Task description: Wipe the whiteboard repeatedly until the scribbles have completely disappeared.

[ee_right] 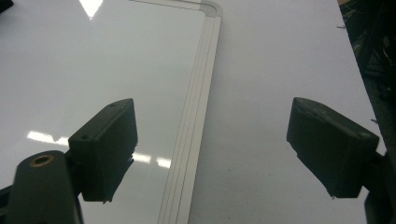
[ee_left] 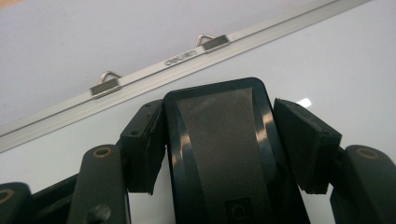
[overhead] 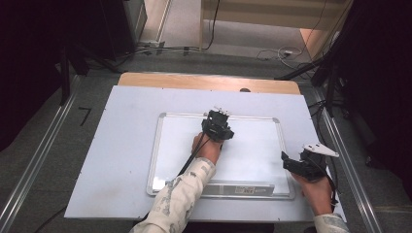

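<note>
A white whiteboard [overhead: 252, 155] with a silver frame lies flat on the table. My left gripper [overhead: 217, 127] is over the board's upper middle, near its far frame rail. In the left gripper view a black eraser [ee_left: 219, 154] with a grey felt face stands between the jaws, and both pads [ee_left: 144, 140] touch its sides, so the left gripper [ee_left: 219, 116] is shut on it. My right gripper [overhead: 286, 162] rests at the board's right edge. It is open [ee_right: 210, 135] with nothing between the jaws, which straddle the frame rail [ee_right: 196, 116].
The board lies on a pale sheet [overhead: 121, 145] that covers a wooden table [overhead: 194, 80]. Two metal hanging clips [ee_left: 109, 79] sit on the board's far rail. A label strip [overhead: 243, 189] runs along the near rail. Cables and dark stands line the floor beyond.
</note>
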